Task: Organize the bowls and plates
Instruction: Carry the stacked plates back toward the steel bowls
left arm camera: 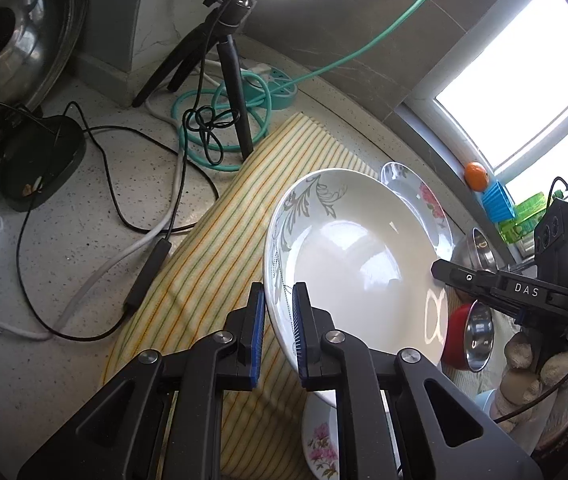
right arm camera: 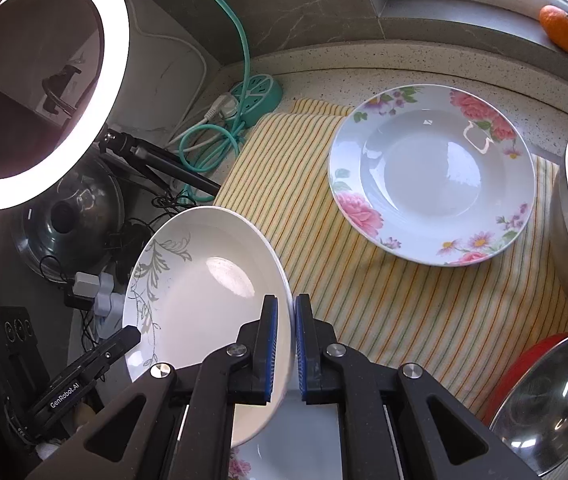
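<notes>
You've got that glazed white plate (left arm camera: 348,264) pinched by opposite rims, left gripper (left arm camera: 278,328) and right gripper (right arm camera: 286,344) both clamped tight — it's stiff but slick and chippable, so I'd keep the rim grips level.

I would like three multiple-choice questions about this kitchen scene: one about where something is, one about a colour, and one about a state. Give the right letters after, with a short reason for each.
1. Where does the flowered plate lie?
A. On the striped cloth
B. On the window sill
C. Inside a steel bowl

2. What colour is the leaf pattern on the held white plate?
A. Pink
B. Grey
C. Blue

3. How is the white plate held?
A. By the left gripper alone
B. By nothing; it lies flat on the cloth
C. By both grippers, one at each side of its rim

Answers:
1 A: the striped cloth shows under and around the flowered plate.
2 B: grey leaves run along its rim.
3 C: the left gripper and the right gripper each pinch the rim, and the plate is tilted above the cloth.
</notes>
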Demonstrator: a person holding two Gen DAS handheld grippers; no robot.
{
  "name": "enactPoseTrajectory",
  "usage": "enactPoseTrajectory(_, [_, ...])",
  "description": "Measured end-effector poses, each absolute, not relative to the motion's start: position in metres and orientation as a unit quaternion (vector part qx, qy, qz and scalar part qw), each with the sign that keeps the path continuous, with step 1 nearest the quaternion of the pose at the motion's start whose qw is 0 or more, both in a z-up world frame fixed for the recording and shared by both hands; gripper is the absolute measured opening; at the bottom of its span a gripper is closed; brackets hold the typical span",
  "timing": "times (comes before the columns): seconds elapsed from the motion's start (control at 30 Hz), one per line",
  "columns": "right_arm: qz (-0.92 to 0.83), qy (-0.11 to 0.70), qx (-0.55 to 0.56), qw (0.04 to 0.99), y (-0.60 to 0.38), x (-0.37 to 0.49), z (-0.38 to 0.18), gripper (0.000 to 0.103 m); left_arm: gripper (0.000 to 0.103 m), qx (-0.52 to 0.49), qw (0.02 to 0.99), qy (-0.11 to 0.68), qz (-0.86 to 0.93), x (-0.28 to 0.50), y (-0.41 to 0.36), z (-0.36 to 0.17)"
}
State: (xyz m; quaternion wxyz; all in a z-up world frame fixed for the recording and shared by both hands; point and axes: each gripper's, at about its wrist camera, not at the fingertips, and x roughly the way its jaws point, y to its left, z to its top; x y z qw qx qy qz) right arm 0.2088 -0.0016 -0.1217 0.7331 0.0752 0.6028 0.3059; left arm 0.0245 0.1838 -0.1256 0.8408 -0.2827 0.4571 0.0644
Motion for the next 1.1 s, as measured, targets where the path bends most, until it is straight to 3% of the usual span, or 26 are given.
enactPoseTrajectory(1.1, [0.212, 0.602, 0.157, 0.754, -0.123, 0.114, -0.137, 0.008, 0.011, -0.198, 0.836, 0.511, -0.038, 0.011, 0.108, -0.137])
